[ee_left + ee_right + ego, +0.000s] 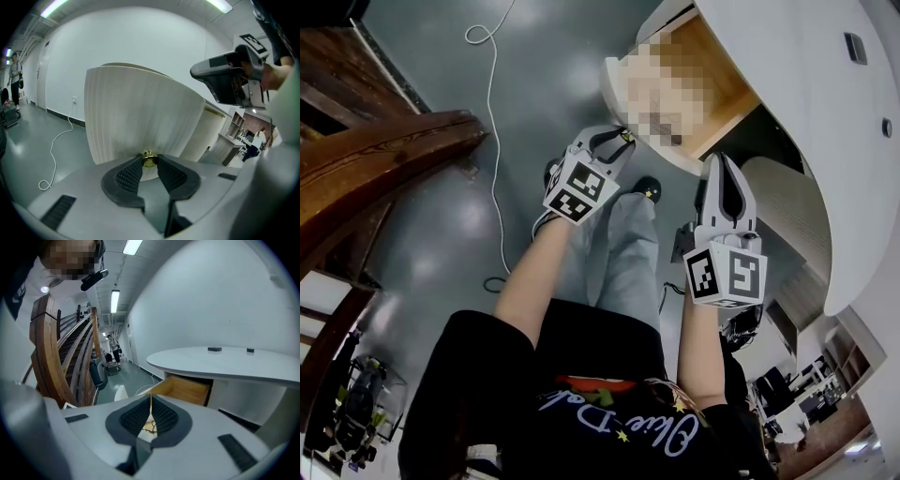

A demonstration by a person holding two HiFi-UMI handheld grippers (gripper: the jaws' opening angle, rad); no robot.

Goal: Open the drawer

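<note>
Drawer (187,389) open — left fingers (129,176) clenched on its brass knob (149,159); right fingers (165,416) together.

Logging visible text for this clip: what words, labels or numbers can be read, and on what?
"Olive": cursive print on the black shirt, upside down; the next word is unreadable.
Left marker cube and right marker cube: square patterns only, no letters.
Nothing else legible.

Unreadable script (614,427) on black shirt (581,337)

Drawer front (140,117) — white, finely ribbed; its knob (149,158) brass-gold; floor (28,154) grey.
</note>
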